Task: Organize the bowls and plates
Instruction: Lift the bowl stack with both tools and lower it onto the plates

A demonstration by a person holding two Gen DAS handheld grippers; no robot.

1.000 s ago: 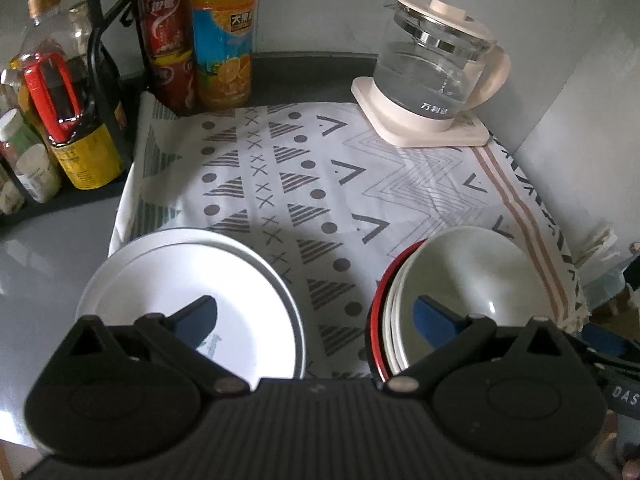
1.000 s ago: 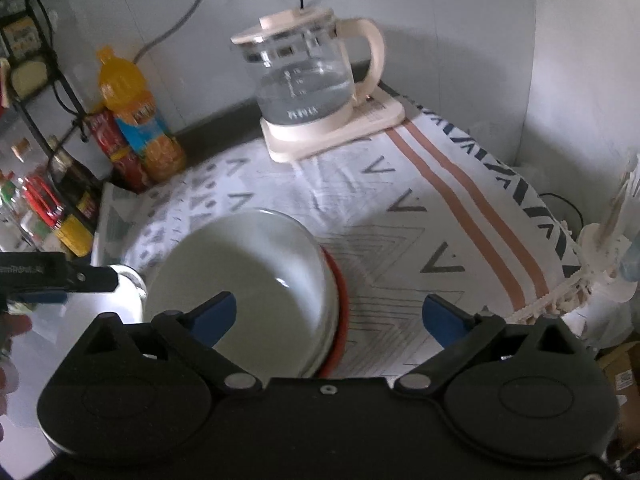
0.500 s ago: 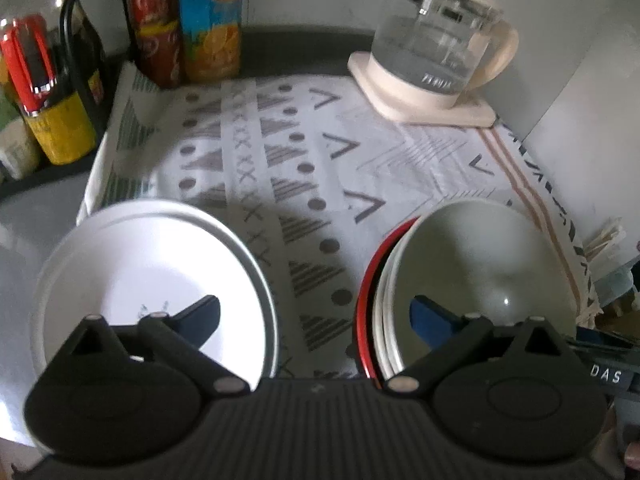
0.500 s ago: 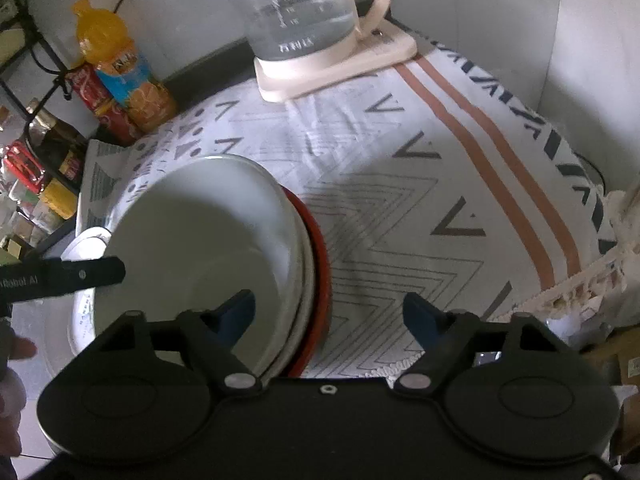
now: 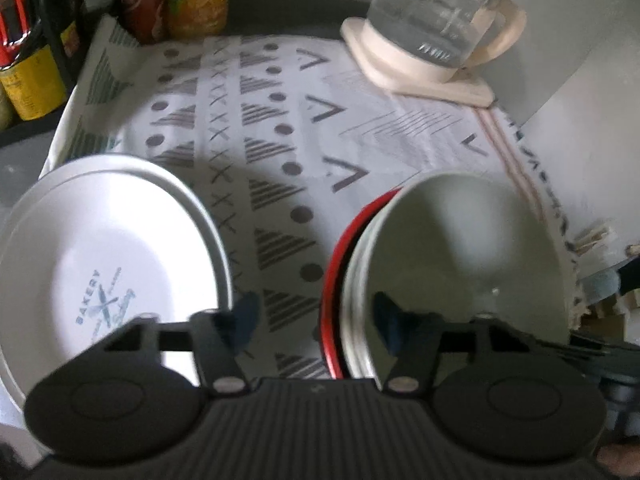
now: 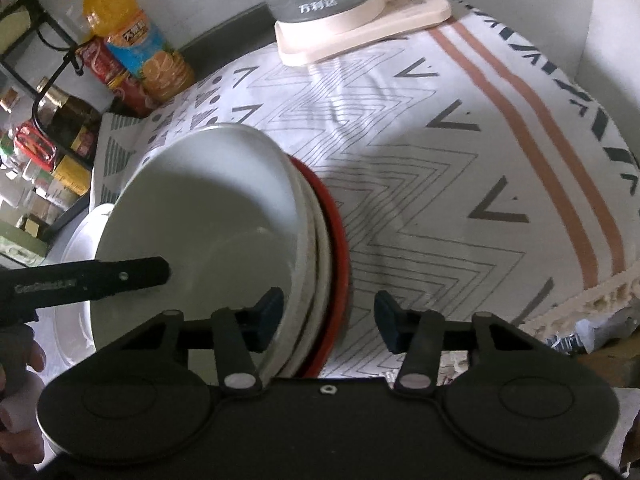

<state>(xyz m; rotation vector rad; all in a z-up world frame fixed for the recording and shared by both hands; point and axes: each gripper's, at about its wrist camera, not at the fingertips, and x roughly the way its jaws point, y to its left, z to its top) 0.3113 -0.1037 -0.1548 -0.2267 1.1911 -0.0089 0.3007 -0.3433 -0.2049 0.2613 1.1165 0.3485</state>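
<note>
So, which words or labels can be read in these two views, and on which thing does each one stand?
"BAKERY" on the white plate; the smaller print beside it is too blurred.
"万利达" on the glass kettle.
Orange juice bottle: Chinese characters on the label, too small to read.
Red bottle: label unreadable.
Left claw: white lettering along its finger, too blurred.

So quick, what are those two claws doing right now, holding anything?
Left claw: closing around the left rim of the bowl stack, pads not yet pressing.
Right claw: closing around the stack's right rim, not yet gripping.
</note>
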